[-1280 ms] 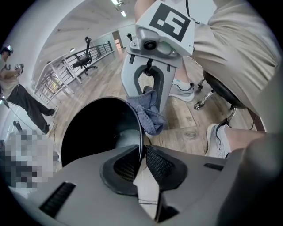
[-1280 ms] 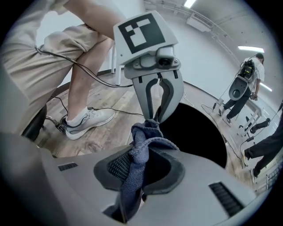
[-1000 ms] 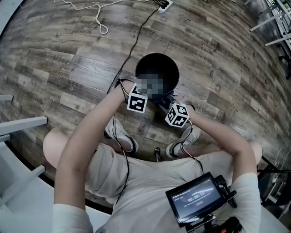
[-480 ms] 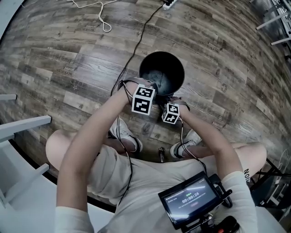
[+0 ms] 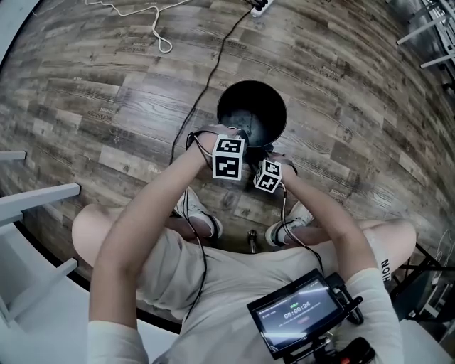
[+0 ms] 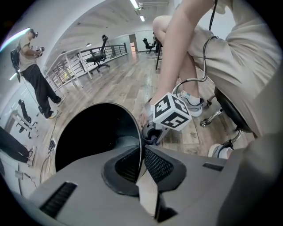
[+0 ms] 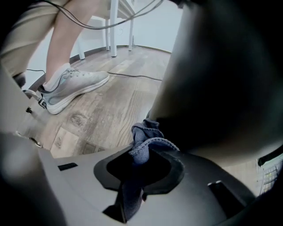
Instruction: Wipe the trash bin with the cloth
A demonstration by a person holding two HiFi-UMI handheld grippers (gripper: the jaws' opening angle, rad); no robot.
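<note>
A black round trash bin [image 5: 252, 114] stands on the wood floor in front of the person's feet. My left gripper [image 6: 140, 160] is shut on the bin's near rim [image 6: 139, 132], which runs as a thin edge between the two pads; in the head view its marker cube [image 5: 229, 158] sits at the rim. My right gripper [image 7: 148, 156] is shut on a blue cloth [image 7: 142, 143], lower down beside the bin's dark outer wall [image 7: 212, 88]. The cloth bunches out of the jaws right at the wall's foot. The right gripper's cube [image 5: 269, 176] shows just right of the left one.
A black cable [image 5: 213, 64] runs from the bin to a power strip [image 5: 257, 8], near a white cord [image 5: 151, 30]. The person's shoes [image 5: 200, 219] stand close behind the bin. A white frame [image 5: 35, 195] is at left. Another person [image 6: 32, 66] stands far off.
My right gripper has sunk with the cloth, down along the bin's near side. The left gripper has stayed on the rim, rolling slightly.
</note>
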